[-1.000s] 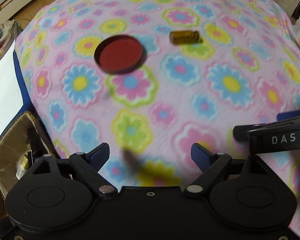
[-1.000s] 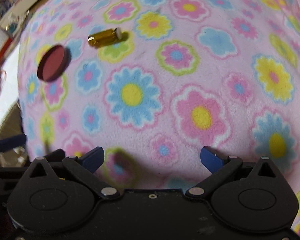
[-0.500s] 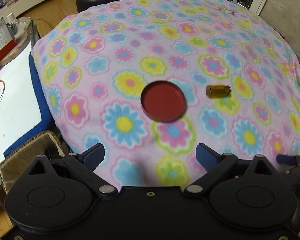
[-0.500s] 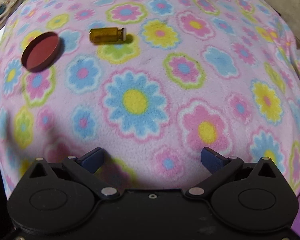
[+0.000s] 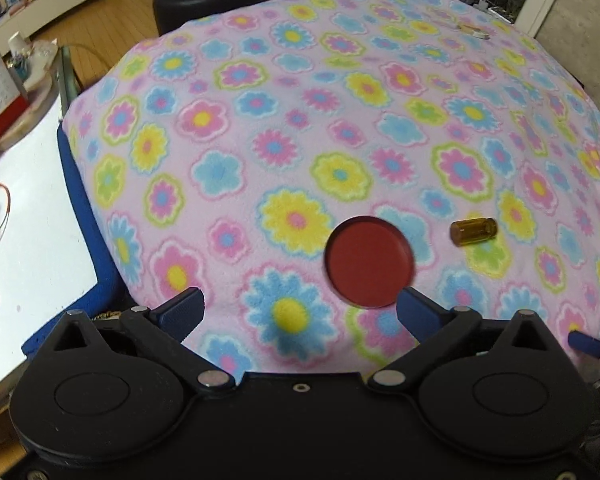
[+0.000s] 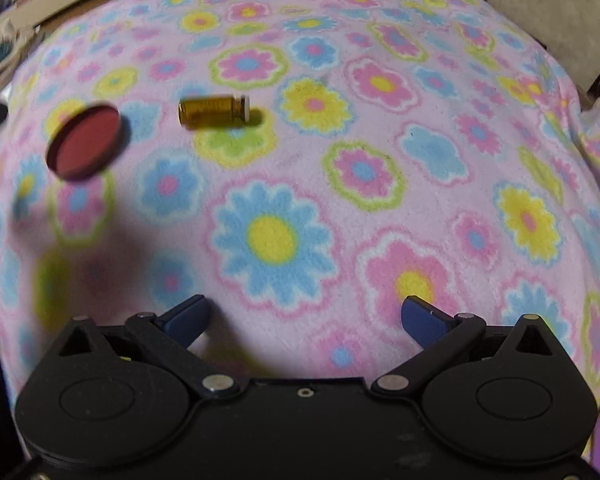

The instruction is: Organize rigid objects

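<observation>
Both cameras pulled back and up since a second ago: more of the pink flowered fleece blanket [image 5: 228,208] shows, lid and vial sit lower in the left view. Left gripper [image 5: 300,312] wide open, empty, hovering over the blanket's near edge. Round dark-red shallow lid [image 5: 369,261] lies flat, rim up, just ahead of its right finger, probably the next pick. Small amber glass vial [image 5: 473,232] lies on its side just right of the lid, apart. Right gripper [image 6: 305,318] also wide open, empty, likely staged for the vial.
</observation>
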A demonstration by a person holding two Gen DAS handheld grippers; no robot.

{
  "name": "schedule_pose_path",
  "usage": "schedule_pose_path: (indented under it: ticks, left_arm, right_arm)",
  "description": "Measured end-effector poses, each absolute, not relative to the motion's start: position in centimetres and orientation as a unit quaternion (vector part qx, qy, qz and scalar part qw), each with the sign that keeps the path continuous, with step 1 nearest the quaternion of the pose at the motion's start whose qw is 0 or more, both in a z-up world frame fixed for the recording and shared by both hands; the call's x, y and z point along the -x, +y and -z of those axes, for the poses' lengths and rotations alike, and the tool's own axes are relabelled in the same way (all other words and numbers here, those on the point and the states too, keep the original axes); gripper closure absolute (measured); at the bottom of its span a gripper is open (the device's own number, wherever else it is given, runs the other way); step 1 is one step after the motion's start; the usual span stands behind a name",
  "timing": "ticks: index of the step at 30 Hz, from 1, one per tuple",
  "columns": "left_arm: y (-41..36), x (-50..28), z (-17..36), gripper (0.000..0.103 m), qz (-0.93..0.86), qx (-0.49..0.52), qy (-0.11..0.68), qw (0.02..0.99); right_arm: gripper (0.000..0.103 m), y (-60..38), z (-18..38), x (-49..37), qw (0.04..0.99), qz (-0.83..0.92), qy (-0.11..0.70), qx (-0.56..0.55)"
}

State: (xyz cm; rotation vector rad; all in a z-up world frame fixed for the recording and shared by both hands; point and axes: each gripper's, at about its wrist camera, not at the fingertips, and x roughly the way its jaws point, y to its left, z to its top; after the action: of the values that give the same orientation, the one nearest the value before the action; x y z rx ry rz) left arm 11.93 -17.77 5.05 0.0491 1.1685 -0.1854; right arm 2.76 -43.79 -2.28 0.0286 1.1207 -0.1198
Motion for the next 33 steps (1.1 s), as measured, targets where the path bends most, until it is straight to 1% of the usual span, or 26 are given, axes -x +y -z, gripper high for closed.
schedule_pose_path:
  ticks: [1,3,6,13,18,20,21,27,33]
  left_arm:
    - [-17.7,-12.0,-4.7,0.004,0.085,-0.024,0.555,0.827]
    - [-17.7,-12.1,-4.1,0.004,0.081,-0.033,0.563,0.822]
    - [-17.6,-12.0,-3.8,0.004,0.076,-0.045,0.565,0.82]
    - [-16.0,-12.6,-3.1,0.004,0.062,-0.019,0.584,0.809]
    - [-15.9,-12.7,-2.7,0.004,0.065,-0.013,0.59,0.804]
    - [-16.1,-12.8,-2.6,0.004,0.071,-0.012,0.591,0.803]
    - [-16.3,-12.8,-2.6,0.004,0.074,-0.013,0.591,0.803]
    - [-18.5,-12.6,-2.6,0.004,0.106,-0.02,0.584,0.805]
    - [-22.0,-13.0,-2.1,0.004,0.137,-0.024,0.585,0.799]
  right_arm:
    - [0.008,-43.6,1.9,-3.2,0.848,0.055,0.527,-0.019]
    - [0.01,-43.3,1.8,-4.7,0.85,0.044,0.525,-0.034]
    - [0.026,-42.6,1.4,-7.6,0.848,0.028,0.525,-0.06]
    - [0.027,-40.6,0.9,-13.9,0.844,0.005,0.529,-0.083]
    - [0.025,-40.4,1.8,-17.1,0.822,0.017,0.563,-0.081]
    - [0.039,-40.6,2.2,-17.9,0.815,0.02,0.573,-0.079]
    - [0.049,-40.8,2.3,-18.1,0.811,0.018,0.58,-0.081]
    - [0.049,-42.9,1.9,-16.9,0.8,0.02,0.588,-0.118]
    - [0.049,-45.6,1.0,-13.5,0.798,0.047,0.592,-0.105]
